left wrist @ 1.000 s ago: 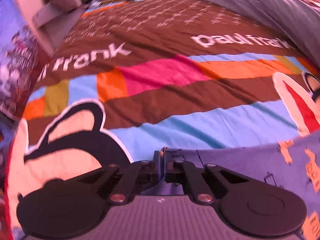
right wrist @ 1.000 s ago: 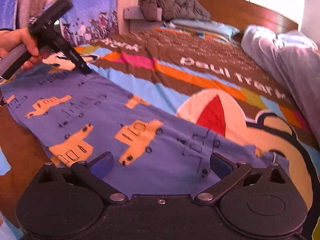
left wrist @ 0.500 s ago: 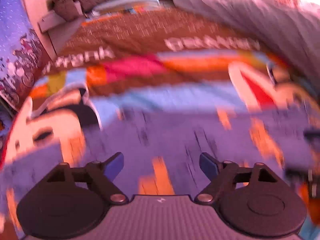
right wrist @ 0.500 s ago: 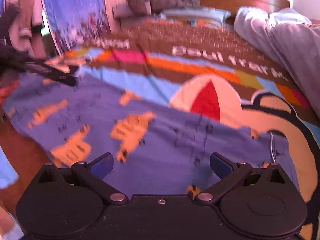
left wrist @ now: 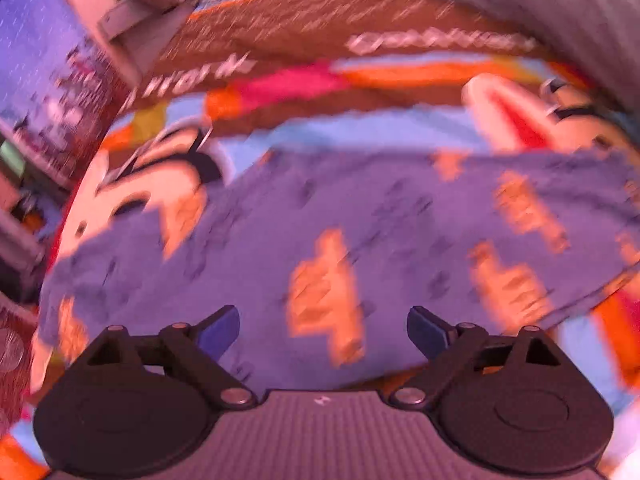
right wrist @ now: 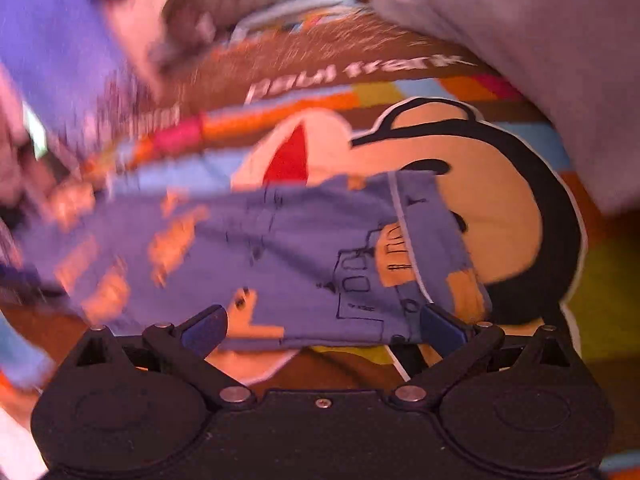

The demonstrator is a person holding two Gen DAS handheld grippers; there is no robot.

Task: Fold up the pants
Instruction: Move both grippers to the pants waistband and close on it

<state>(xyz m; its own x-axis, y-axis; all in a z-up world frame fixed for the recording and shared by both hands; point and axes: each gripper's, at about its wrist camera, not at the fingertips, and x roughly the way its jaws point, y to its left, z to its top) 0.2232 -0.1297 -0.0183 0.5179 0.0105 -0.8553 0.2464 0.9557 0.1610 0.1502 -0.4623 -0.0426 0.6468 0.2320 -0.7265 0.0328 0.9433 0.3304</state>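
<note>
Pants [left wrist: 400, 224], blue-purple cloth printed with orange vehicle shapes and thin dark line drawings, lie spread flat across a bed covered by a bright bedspread [left wrist: 280, 124]. In the right wrist view the same pants [right wrist: 304, 248] stretch sideways across the bedspread [right wrist: 500, 184], their near edge just ahead of the gripper. One end, with a pale line of piping running across it, lies over a large cartoon monkey face [right wrist: 480, 168] printed on the cover. The other end trails toward the left of the view, where the picture is badly blurred.

The left gripper [left wrist: 323, 330] hangs over the pants with its two blue-tipped fingers [left wrist: 220, 330] spread wide and nothing between them. The right gripper [right wrist: 322, 328] sits at the near edge of the pants, its blue fingers [right wrist: 204, 330] likewise spread wide and holding nothing. Whether either fingertip touches the cloth cannot be told.

The bedspread has brown, pink, orange and light blue bands with white lettering. A grey garment [right wrist: 540, 60] lies heaped along the far right edge of the bed. Toward the head of the bed there is a blurred dark grey bundle [right wrist: 224, 12]. Both views are smeared by motion, the left wrist view most of all.
</note>
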